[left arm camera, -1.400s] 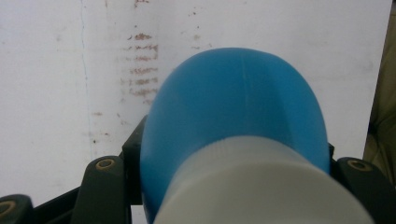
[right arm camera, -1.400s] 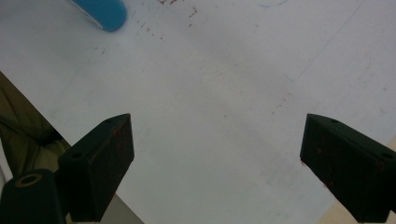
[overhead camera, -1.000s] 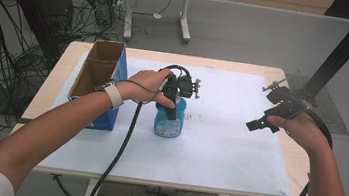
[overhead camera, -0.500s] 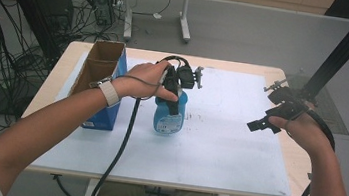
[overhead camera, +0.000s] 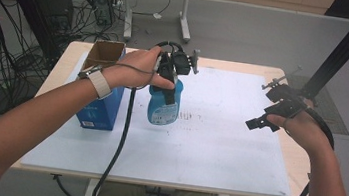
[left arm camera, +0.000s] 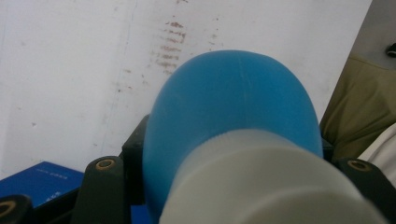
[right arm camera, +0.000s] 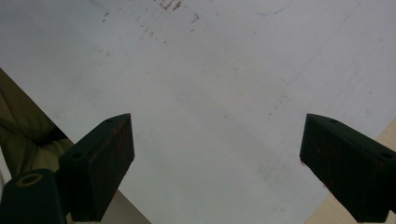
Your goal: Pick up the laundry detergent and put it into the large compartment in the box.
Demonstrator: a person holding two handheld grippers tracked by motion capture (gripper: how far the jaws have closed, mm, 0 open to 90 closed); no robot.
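**A:** Where's it at? Looks like the left gripper (overhead camera: 169, 80) clamped on the translucent blue plastic bottle with the pale cap (overhead camera: 162, 107), jaws closed tight around the neck just under the cap. Seems lifted clear of the white sheet covering the table (overhead camera: 206, 152), hanging just beside the open blue cardboard box (overhead camera: 102, 86).

**B:** Yep, same read from the left gripper view: blue shoulder and ribbed pale cap (left arm camera: 252, 154) wedged between the two black jaws, sheet far below. So pickup done, judging by that. Placing not done yet, probably into the box or back down beside it, can't say which.

**A:** And the right gripper (overhead camera: 266, 120)?

**B:** Idle, well away from the box, out near the opposite edge of the sheet. Jaws spread wide, nothing between them, just bare sheet underneath in its own view.

**A:** Surface?

**B:** White sheet with rusty speckle marks (overhead camera: 195, 118) just past the bottle, away from the box. Pale wooden tabletop (overhead camera: 69, 60) peeking out around the edges.

**A:** Room?

**B:** Grey floor, tangle of black cables (overhead camera: 1, 56) beyond the box, second table's legs (overhead camera: 184, 18) further back, dark metal post (overhead camera: 345, 48) on the far side.
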